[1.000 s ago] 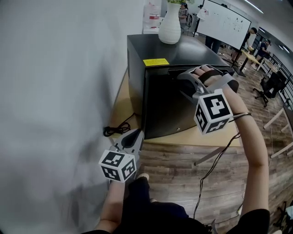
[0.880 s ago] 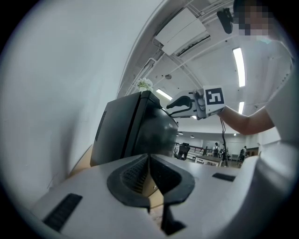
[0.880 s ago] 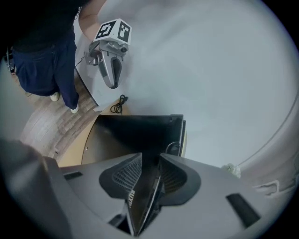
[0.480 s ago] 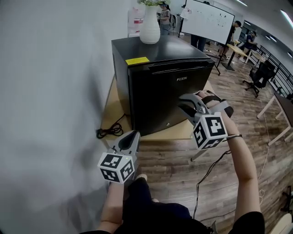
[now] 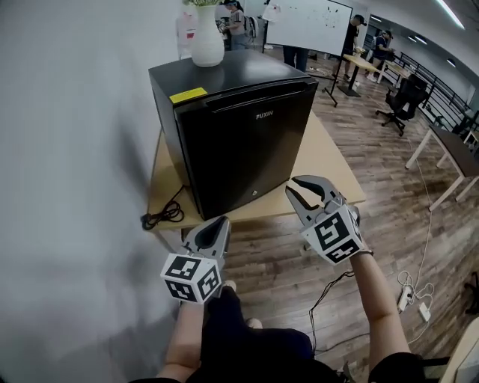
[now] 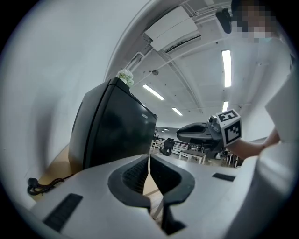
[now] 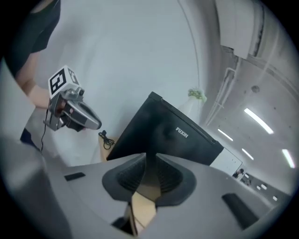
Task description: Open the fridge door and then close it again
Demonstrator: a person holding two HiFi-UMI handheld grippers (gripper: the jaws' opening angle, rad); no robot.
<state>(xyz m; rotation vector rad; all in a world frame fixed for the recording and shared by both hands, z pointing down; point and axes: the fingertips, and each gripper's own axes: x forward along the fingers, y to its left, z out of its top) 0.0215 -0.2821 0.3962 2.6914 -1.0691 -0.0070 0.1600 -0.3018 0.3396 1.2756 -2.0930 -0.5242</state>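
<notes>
Closest in, the person's two forearms reach forward over a dark lap. The left gripper (image 5: 219, 223) is held low on the left with its jaws drawn together, only a thin slit between the pads and nothing in it. The right gripper (image 5: 292, 185) is beside it on the right, a little further forward. Its jaws have just been closing but stand slightly apart, with nothing between them. Both grippers point toward the fridge and touch nothing.

Below them is a wooden floor (image 5: 389, 202). Just past the jaw tips runs the front edge of a low wooden table (image 5: 337, 176). A black cable (image 5: 161, 215) lies coiled on its near left corner, a little beyond the left gripper.

The fridge (image 5: 224, 75) is a small black box standing on that table against the white wall (image 5: 67, 149). Its door (image 5: 247, 153) is closed, flush with the body, and faces the person. The left gripper sits below the door's lower left corner and the right gripper off its lower right corner, both clear of it. A yellow label (image 5: 188, 95) is stuck on the front left corner of the top.

A white vase (image 5: 207, 43) with greenery stands on the back of the fridge top. Further off, a whiteboard (image 5: 308, 22), desks, office chairs and several people fill the room.
</notes>
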